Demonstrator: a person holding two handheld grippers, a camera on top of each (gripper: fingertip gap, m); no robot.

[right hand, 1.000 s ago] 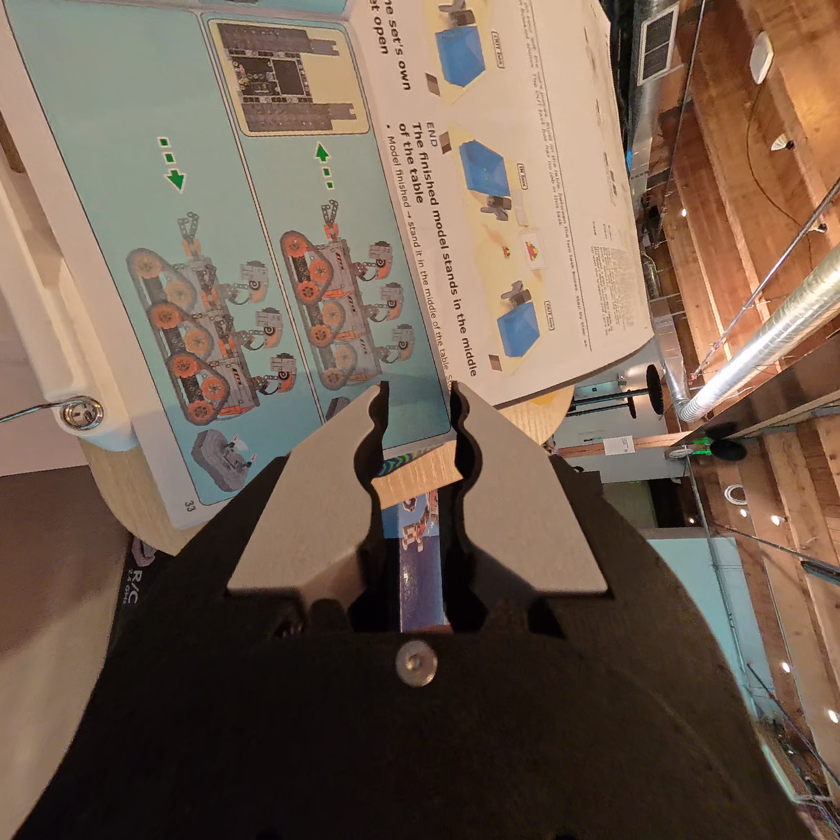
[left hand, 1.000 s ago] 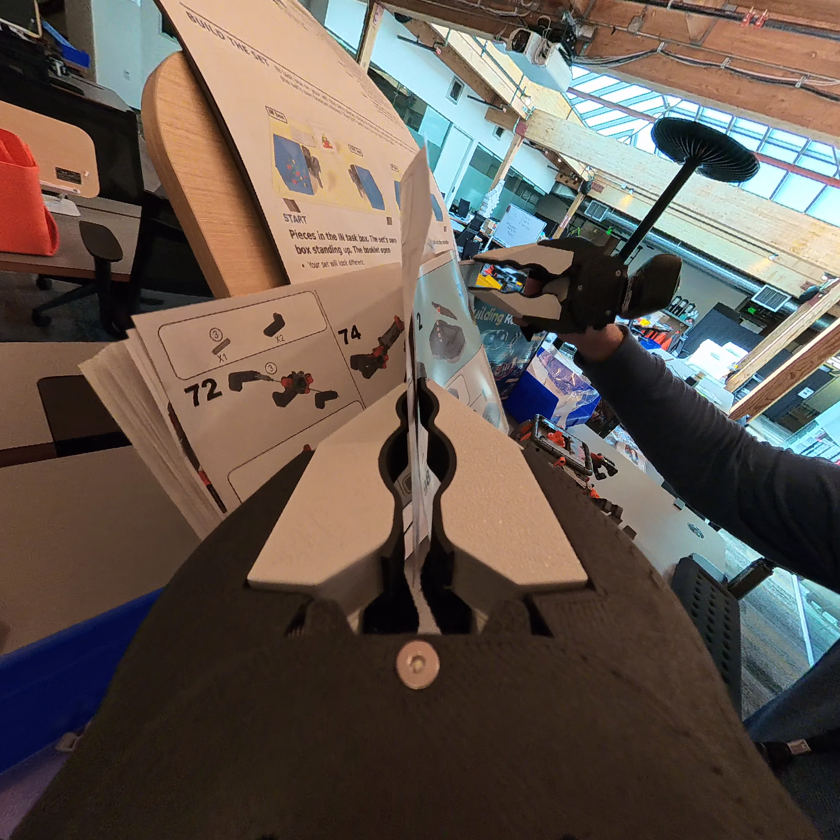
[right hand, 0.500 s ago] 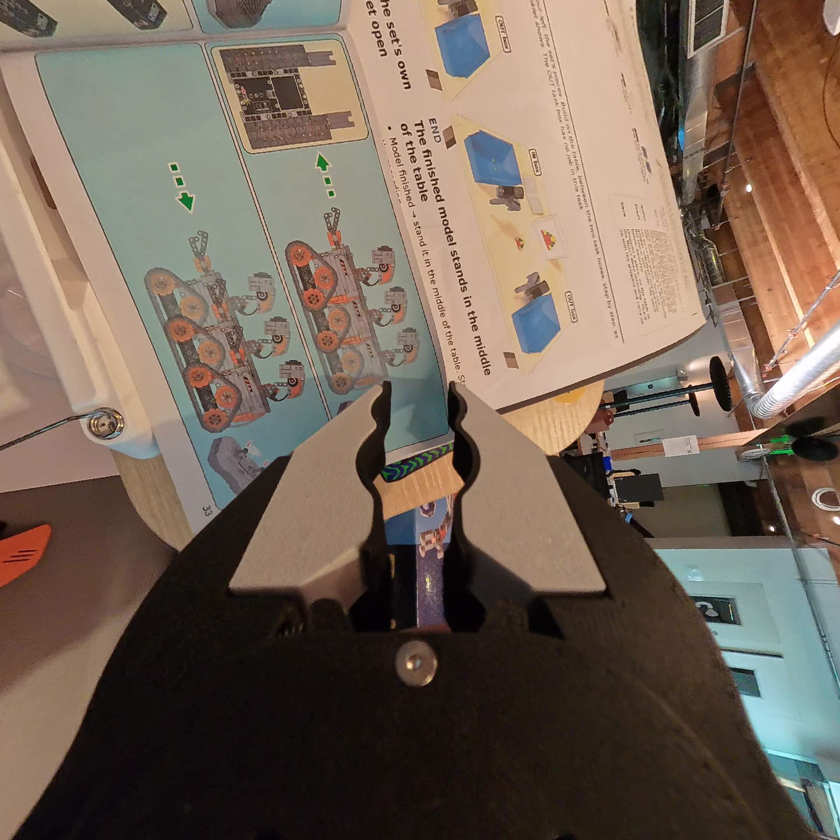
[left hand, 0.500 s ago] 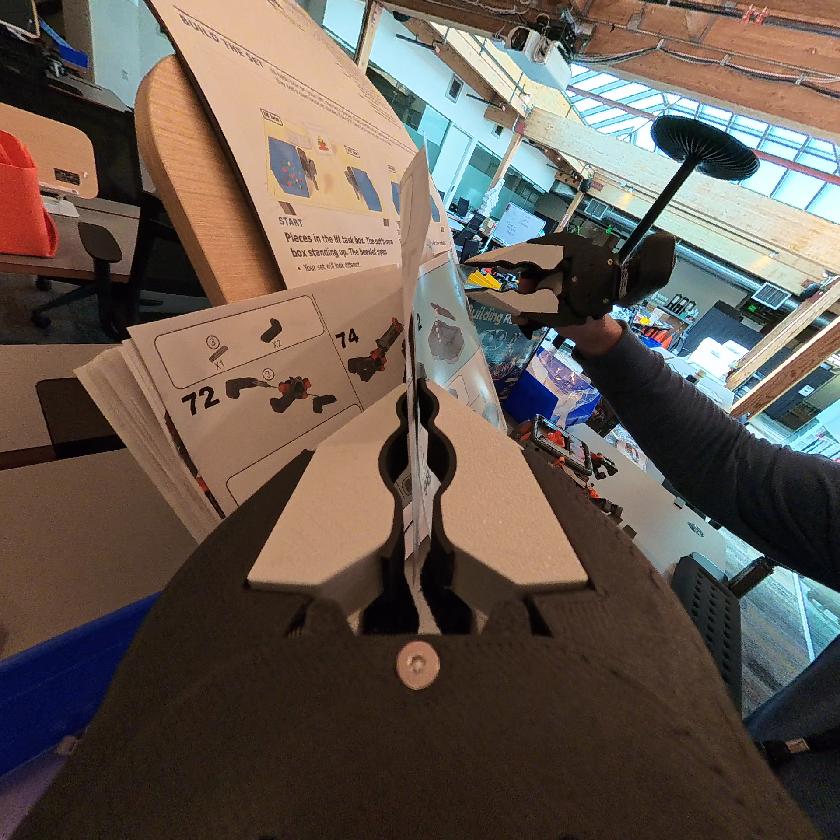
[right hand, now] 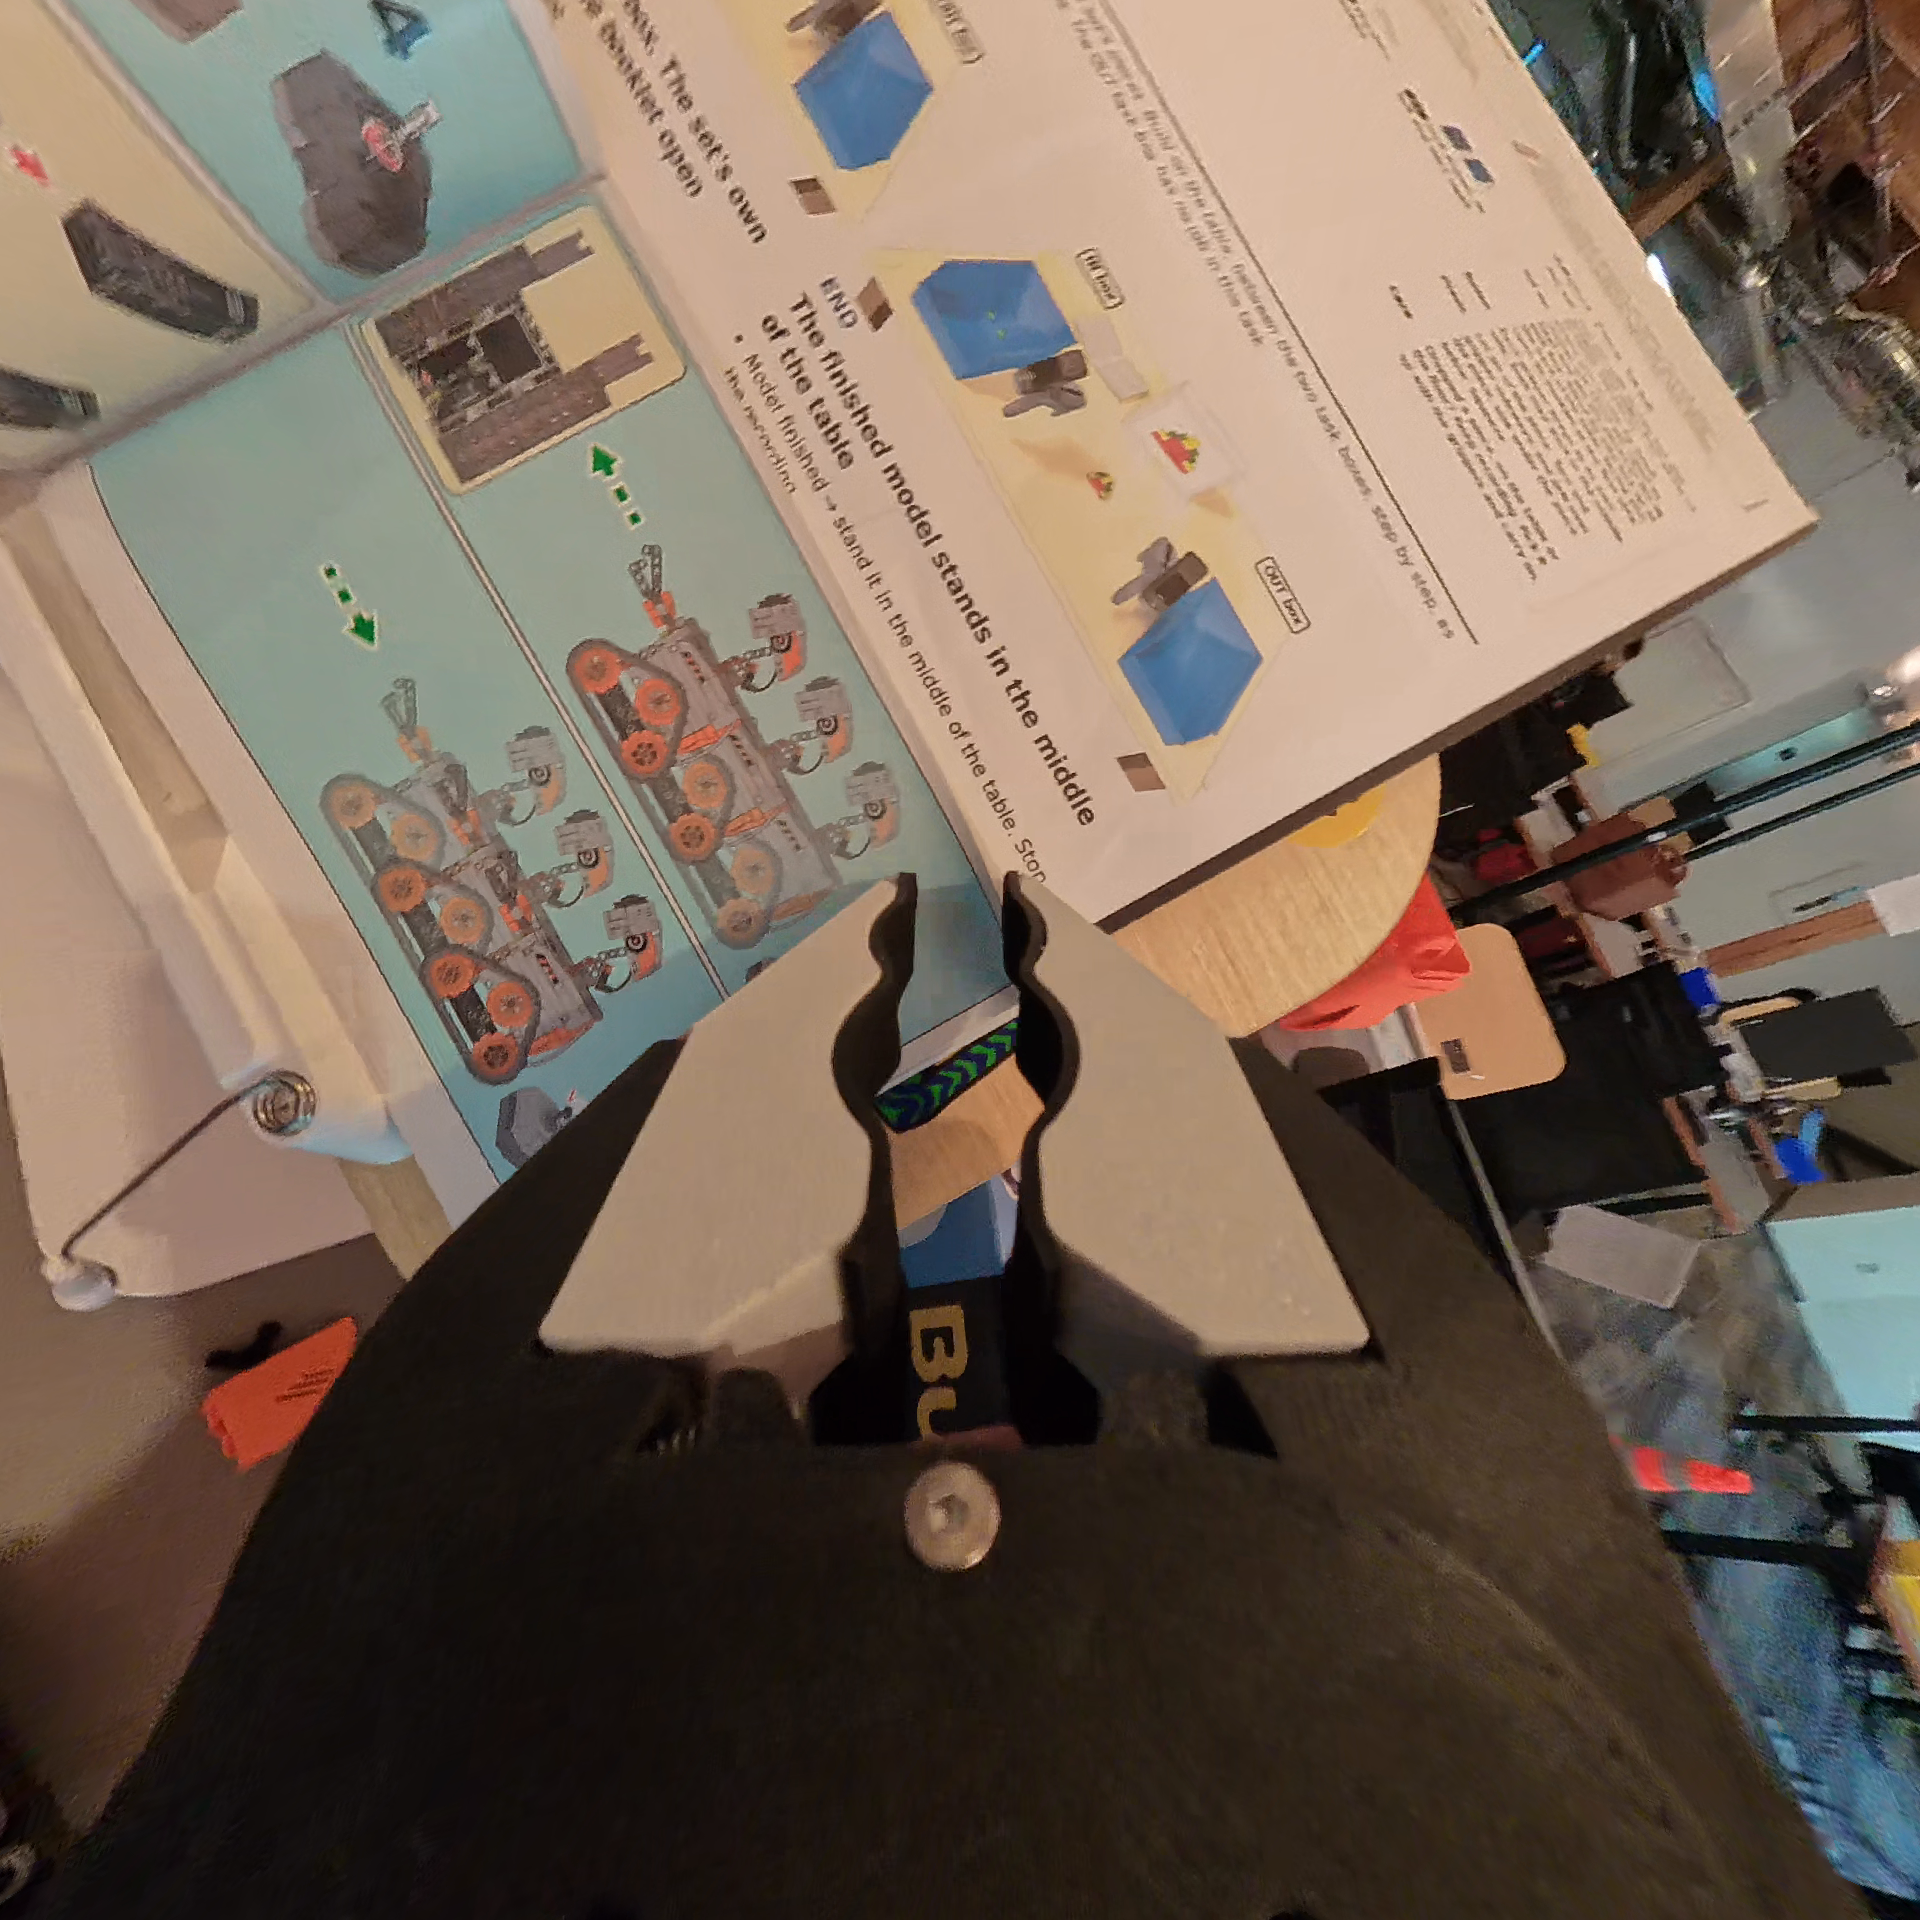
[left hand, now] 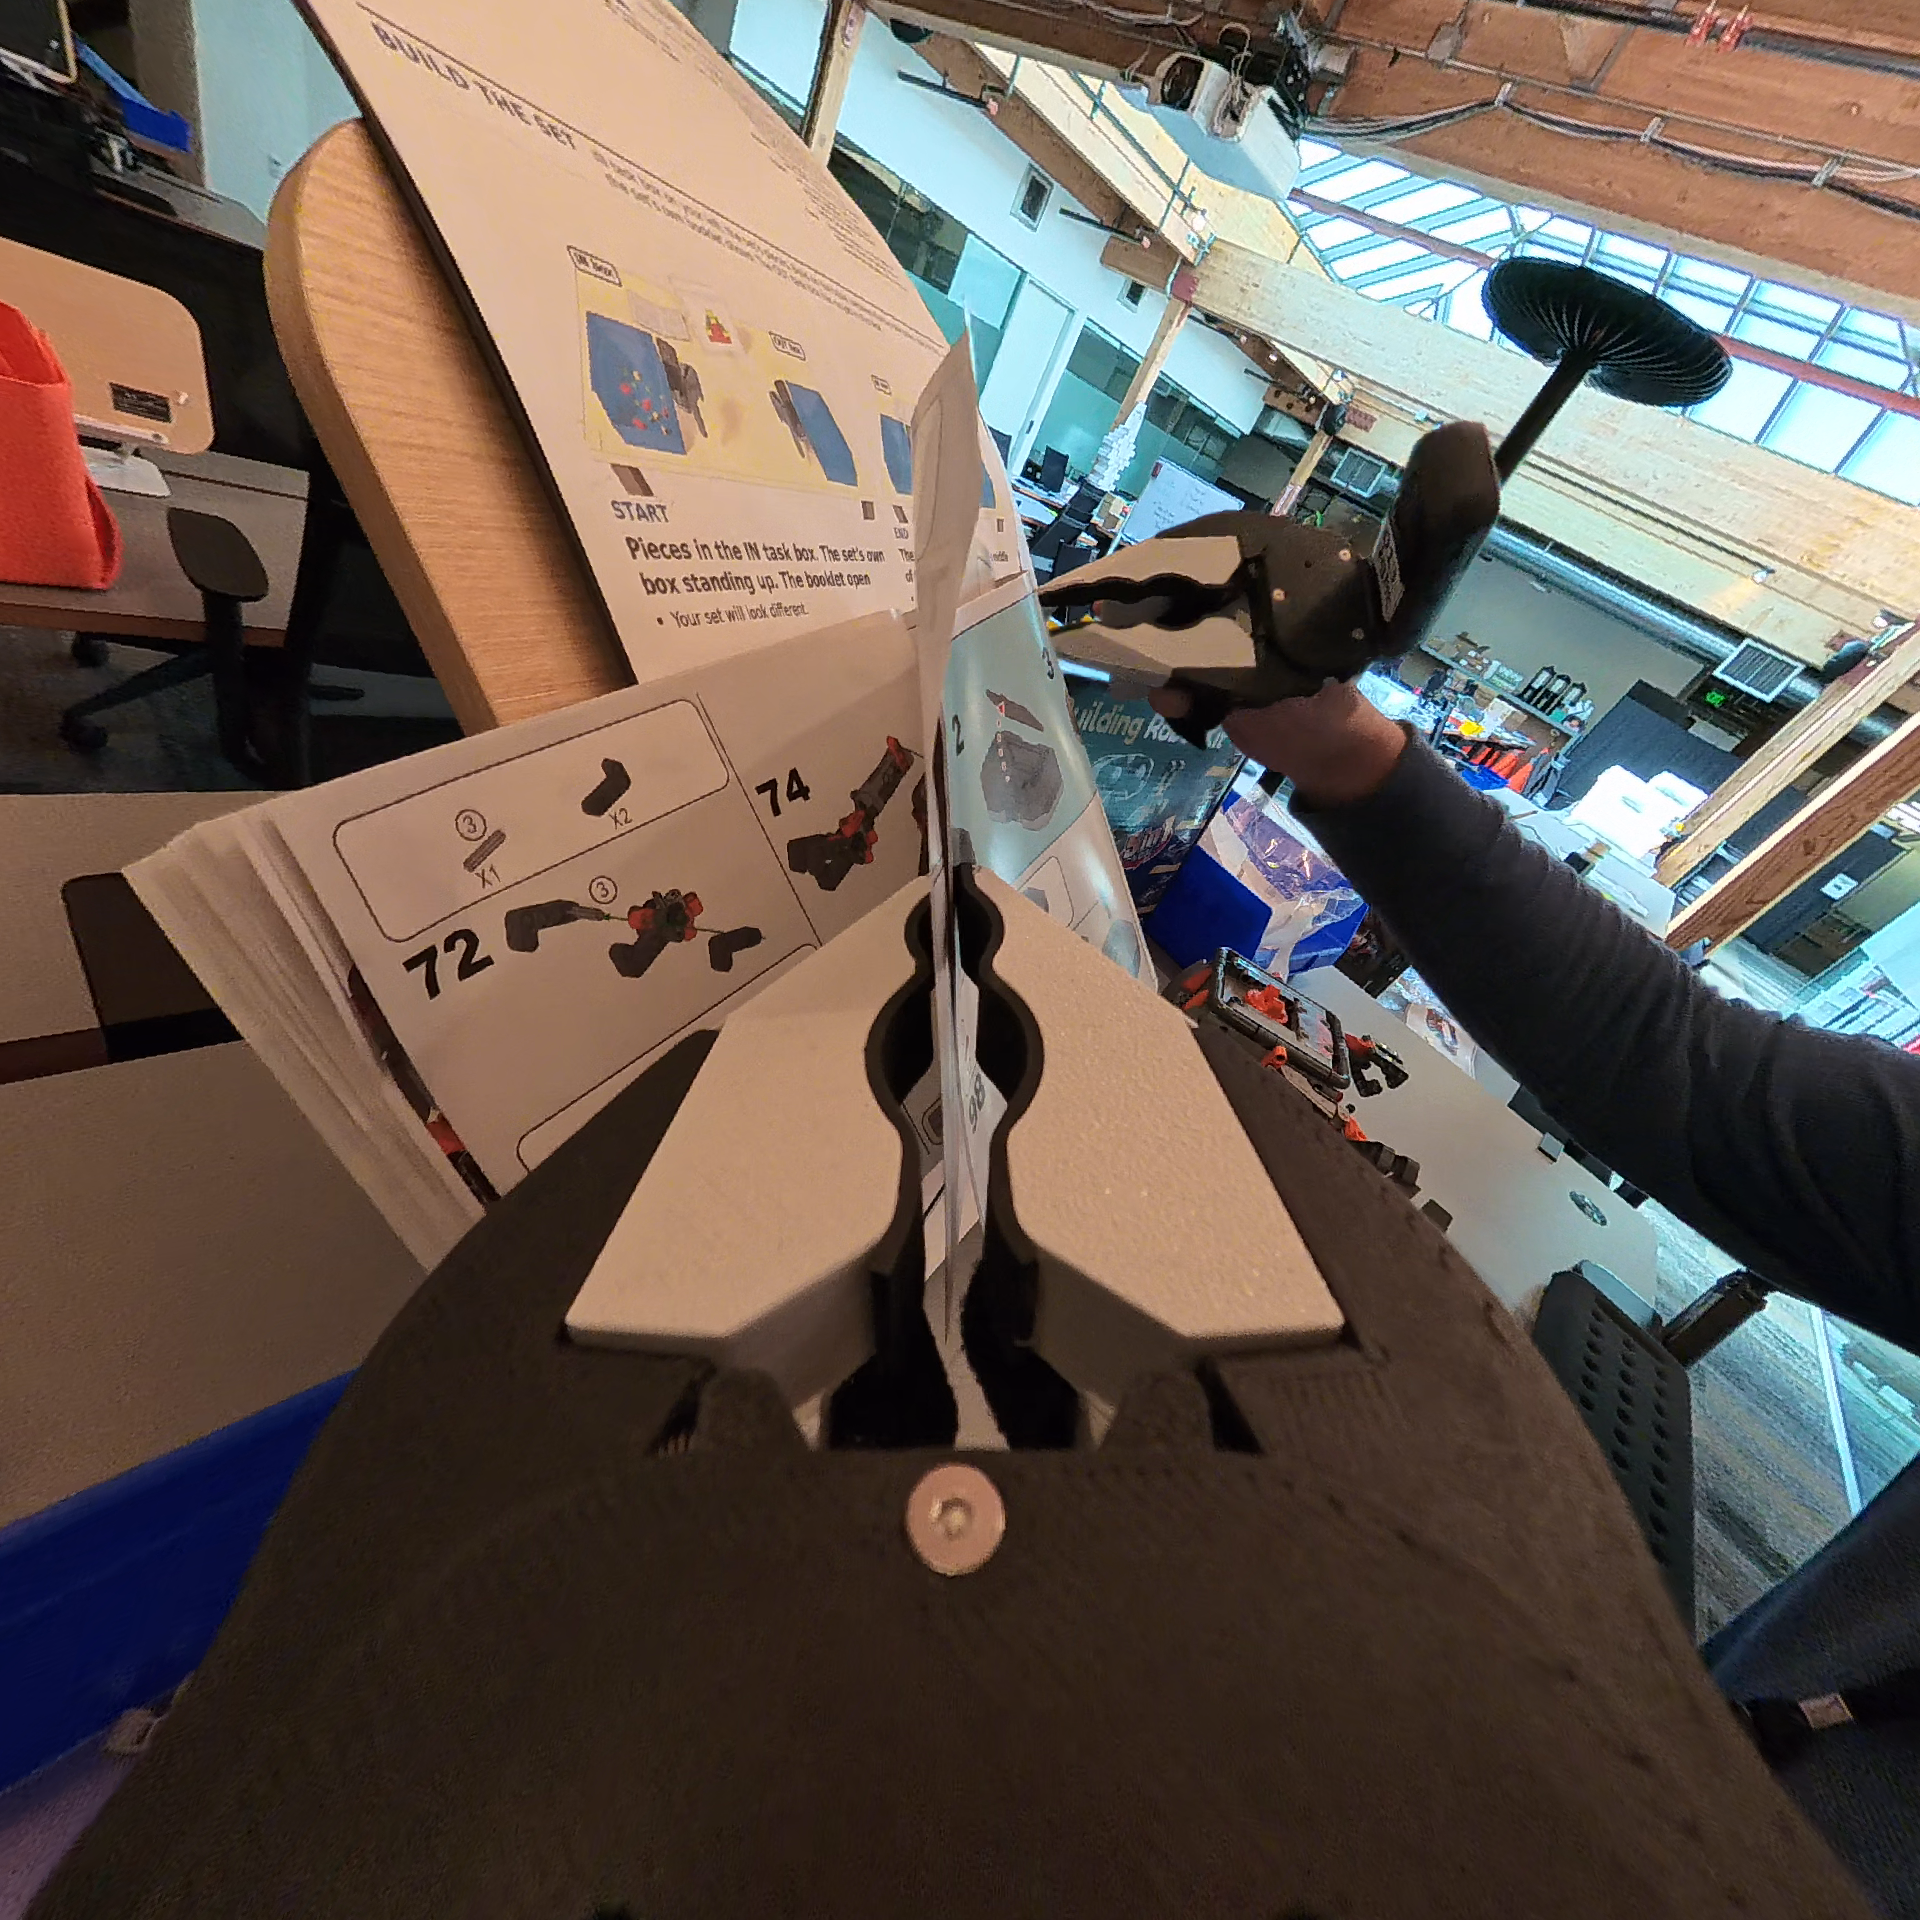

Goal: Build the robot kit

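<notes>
Left gripper [left hand: 951, 894] jaws clamp one upright booklet page [left hand: 943, 582] edge-on; right gripper [right hand: 956, 894] jaws stand narrowly parted, empty, near the page's top edge.

Daylight is pouring through a band of skylight windows [left hand: 1756, 343] at two o'clock, lighting the heavy brown timber ceiling beams [left hand: 1621, 114] crossing the top and the white far wall [left hand: 935, 197] at twelve. A black swivel office chair [left hand: 213, 603] is standing at nine o'clock by a pale wooden desk [left hand: 135, 613]. In the right wrist view, cluttered workbenches [right hand: 1662, 935] are showing at three o'clock, blurred.
</notes>
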